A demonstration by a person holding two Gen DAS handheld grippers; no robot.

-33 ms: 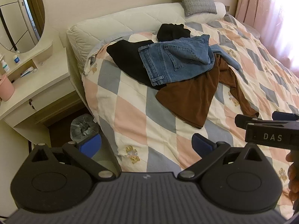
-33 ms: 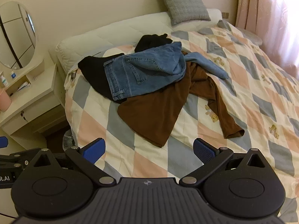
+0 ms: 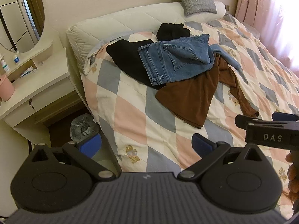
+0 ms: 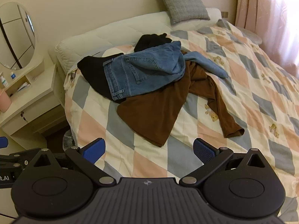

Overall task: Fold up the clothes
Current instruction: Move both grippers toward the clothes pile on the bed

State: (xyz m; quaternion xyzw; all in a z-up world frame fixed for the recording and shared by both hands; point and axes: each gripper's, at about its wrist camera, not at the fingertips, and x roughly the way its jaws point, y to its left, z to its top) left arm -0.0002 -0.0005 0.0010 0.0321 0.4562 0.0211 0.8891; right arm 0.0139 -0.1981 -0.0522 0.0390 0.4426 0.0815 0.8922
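On the checked quilt [image 4: 243, 85], toward eleven o'clock from the right gripper [image 4: 148, 149], the clothes lay in a loose heap: jeans [image 4: 142, 74] crumpled on top, a black garment [image 4: 95, 74] under their ten o'clock side, and a brown top [image 4: 155, 115] spread beneath, one sleeve trailing toward four o'clock. Another dark piece [image 4: 149, 39] sat at the heap's twelve o'clock, near the headboard. Nothing in the heap was folded; all of it looked rumpled and overlapping. Both grippers hung short of the pile, the left gripper [image 3: 146, 147] with its jaws wide and empty, the right the same. By my judgement the step in hand was an approach to the heap. The next move would call for separating one garment, likely the jeans on top, and laying it flat on bare quilt before any fold.
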